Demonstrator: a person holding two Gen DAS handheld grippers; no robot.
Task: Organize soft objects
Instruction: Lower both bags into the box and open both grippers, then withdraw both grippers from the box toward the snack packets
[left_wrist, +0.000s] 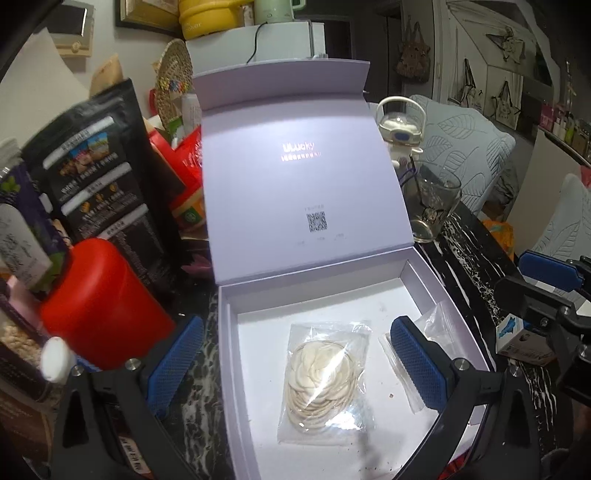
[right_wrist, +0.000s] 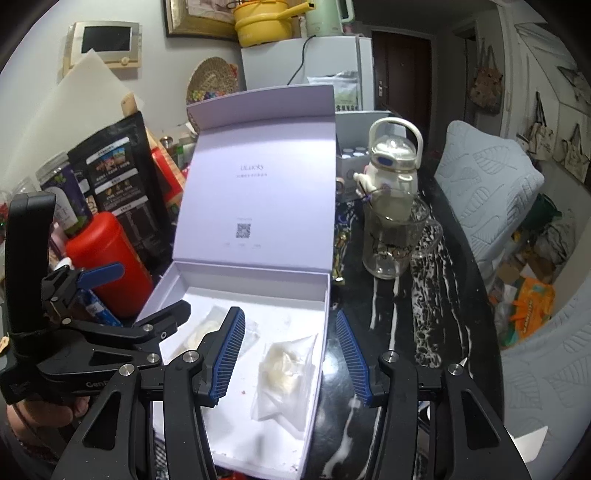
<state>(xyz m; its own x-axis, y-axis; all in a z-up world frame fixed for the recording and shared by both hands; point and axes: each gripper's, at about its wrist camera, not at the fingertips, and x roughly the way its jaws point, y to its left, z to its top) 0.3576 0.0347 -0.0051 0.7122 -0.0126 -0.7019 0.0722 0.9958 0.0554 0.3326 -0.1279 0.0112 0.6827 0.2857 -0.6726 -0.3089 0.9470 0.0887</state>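
Two soft packets, the coiled one (left_wrist: 321, 376) and a clear bag (right_wrist: 284, 373), already lie in the open box (left_wrist: 436, 266), and with both the left gripper (left_wrist: 295, 369) and the right gripper (right_wrist: 291, 358) spread empty, little seems left.

Box (left_wrist: 439, 284): pale lavender, rectangular, white inside; it stands open on the dark marbled tabletop, its hinged lid (left_wrist: 303, 177) upright at the far side, showing a printed logo and a QR code on the inner face.
Coil packet (left_wrist: 323, 376): a clear plastic bag holding a flat coil of cream-coloured loops; it lies flat on the box floor, near the middle, slightly tilted.
Second packet (right_wrist: 286, 373): a crumpled clear bag with a soft whitish lump inside; it lies on the box floor by the right wall, just beside the coil packet.
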